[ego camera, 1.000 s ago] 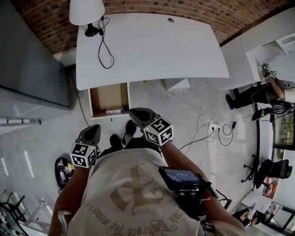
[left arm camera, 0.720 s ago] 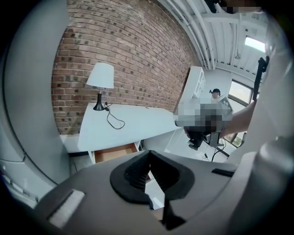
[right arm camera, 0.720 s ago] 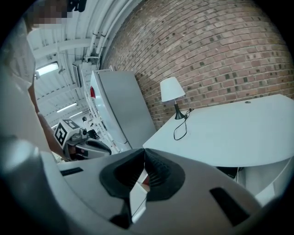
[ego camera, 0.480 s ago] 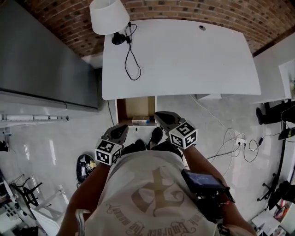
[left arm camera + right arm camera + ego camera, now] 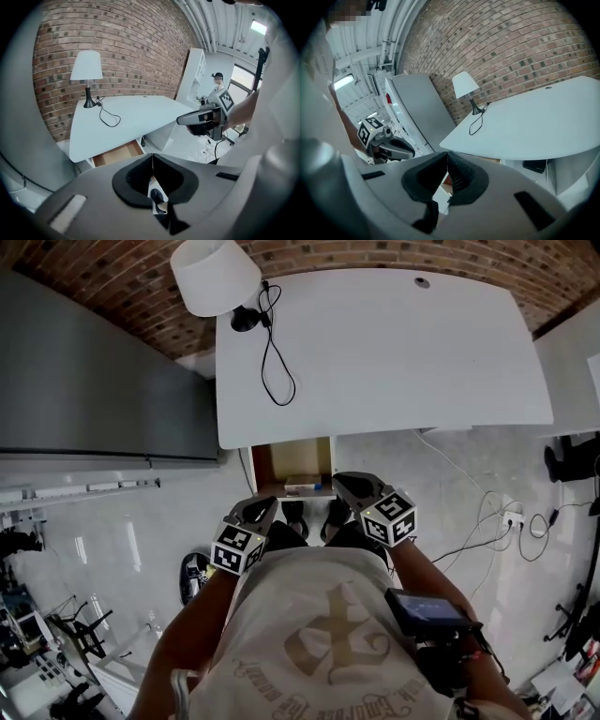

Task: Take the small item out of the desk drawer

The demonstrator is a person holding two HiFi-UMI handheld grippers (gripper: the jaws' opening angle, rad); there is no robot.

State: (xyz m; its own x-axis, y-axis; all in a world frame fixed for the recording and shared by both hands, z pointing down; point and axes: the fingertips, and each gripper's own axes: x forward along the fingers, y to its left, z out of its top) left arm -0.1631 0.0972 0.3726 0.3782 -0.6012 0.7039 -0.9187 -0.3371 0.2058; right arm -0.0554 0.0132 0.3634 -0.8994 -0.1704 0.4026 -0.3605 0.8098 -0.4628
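The white desk (image 5: 394, 343) has its wooden drawer (image 5: 292, 457) pulled open below the front edge. A small white and blue item (image 5: 302, 487) lies at the drawer's near end. My left gripper (image 5: 265, 507) hangs just below and left of the drawer front, jaws shut and empty. My right gripper (image 5: 343, 481) is at the drawer's right front corner, also shut with nothing between the jaws. In the left gripper view the jaws (image 5: 152, 155) meet below the drawer (image 5: 117, 153). In the right gripper view the gripper (image 5: 446, 153) is shut.
A white lamp (image 5: 214, 273) and its black cable (image 5: 274, 343) are on the desk's left end. A grey cabinet (image 5: 94, 381) stands to the left. Loose cables (image 5: 497, 521) lie on the floor at right. The person's shoes (image 5: 292, 512) are below the drawer.
The person has stepped closer to the desk. Both grippers have come nearer to the drawer front, and both stayed shut.
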